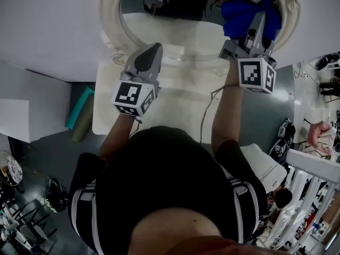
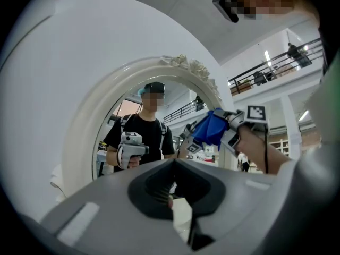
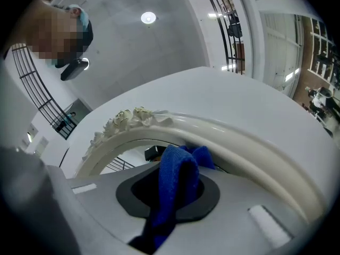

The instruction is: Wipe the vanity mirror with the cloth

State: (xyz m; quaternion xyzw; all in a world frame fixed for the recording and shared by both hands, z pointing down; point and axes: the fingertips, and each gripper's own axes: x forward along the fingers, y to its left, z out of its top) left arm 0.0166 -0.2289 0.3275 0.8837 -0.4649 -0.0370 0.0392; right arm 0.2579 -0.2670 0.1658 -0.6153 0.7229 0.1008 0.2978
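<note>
An oval vanity mirror in an ornate white frame (image 1: 109, 33) stands at the back of a white tabletop (image 1: 106, 116). My right gripper (image 1: 258, 21) is shut on a blue cloth (image 1: 241, 15) and holds it against the glass at the mirror's upper right. In the right gripper view the cloth (image 3: 175, 179) hangs folded out of the jaws, just under the frame's flowered crest (image 3: 125, 118). My left gripper (image 1: 150, 51) hovers in front of the lower left of the glass, shut and holding nothing. The left gripper view shows the frame (image 2: 90, 126) and the cloth (image 2: 211, 127) to the right.
A white wall rises behind the mirror. A teal rolled mat (image 1: 79, 116) lies on the floor left of the table. At the right stand a pink chair (image 1: 321, 134) and a white railing (image 1: 313, 190). A cable (image 1: 204, 118) trails over the tabletop.
</note>
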